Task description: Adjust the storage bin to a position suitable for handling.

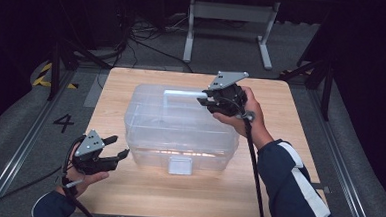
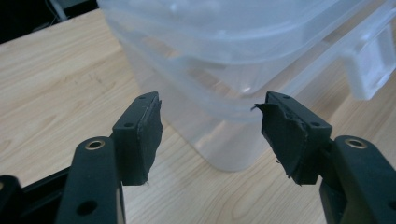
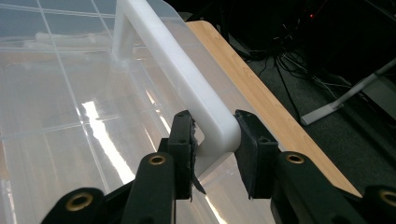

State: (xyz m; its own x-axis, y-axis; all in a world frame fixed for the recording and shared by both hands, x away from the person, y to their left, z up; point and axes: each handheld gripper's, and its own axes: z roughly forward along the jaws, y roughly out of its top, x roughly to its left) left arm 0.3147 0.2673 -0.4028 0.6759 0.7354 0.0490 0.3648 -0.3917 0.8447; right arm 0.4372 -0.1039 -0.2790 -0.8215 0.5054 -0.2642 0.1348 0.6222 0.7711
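My right jaws (image 3: 215,140) pinch the white handle (image 3: 187,88) at the far edge of the clear bin (image 1: 180,128), pads pressed on both sides of the bar near its corner. The bin sits in the middle of the surface (image 1: 289,143), lid (image 3: 56,116) on, its front latch (image 1: 180,165) facing me. My left jaws (image 2: 210,130) are spread and hold nothing; they hang just off the bin's near left corner, which shows between the pads without touching either. As I judge it, one hold is made and the other is not: the left side has yet to find a grip before the bin can be lifted, shifted or opened.
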